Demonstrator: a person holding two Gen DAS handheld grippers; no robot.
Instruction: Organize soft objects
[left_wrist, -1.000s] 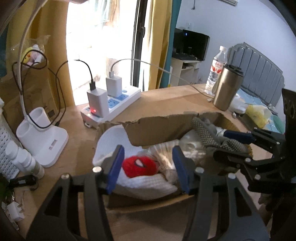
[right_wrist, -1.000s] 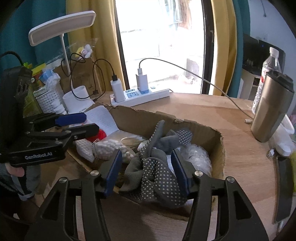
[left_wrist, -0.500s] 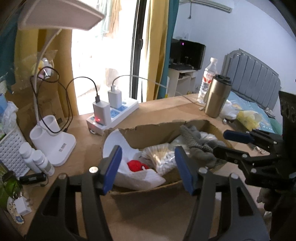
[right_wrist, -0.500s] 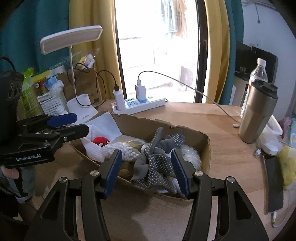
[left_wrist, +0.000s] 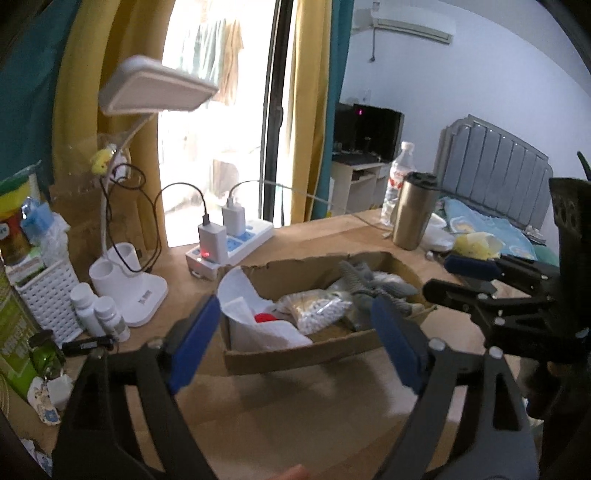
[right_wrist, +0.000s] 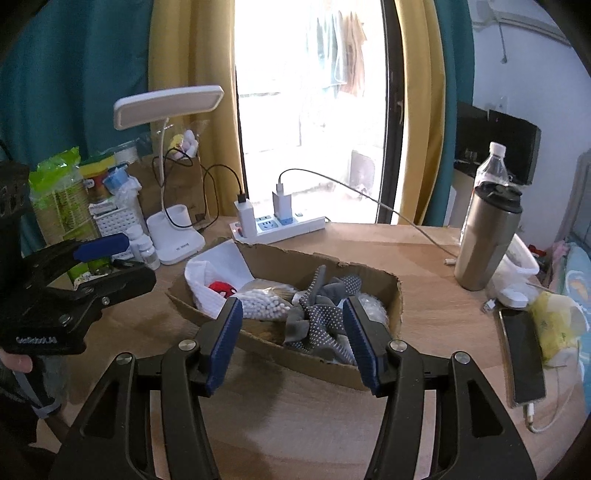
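Cardboard box (right_wrist: 373, 369) of gloves (right_wrist: 321, 321), cotton swabs (right_wrist: 258, 308) (left gripper (left_wrist: 295, 345) opening, right gripper (right_wrist: 291, 341) empty, apart).

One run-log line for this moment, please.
left gripper: opening, empty | right gripper: open, empty | cardboard box: holds gloves, towel, cotton swabs

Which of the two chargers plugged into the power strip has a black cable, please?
The charger nearer the desk lamp; the other charger on the power strip carries a white cable.
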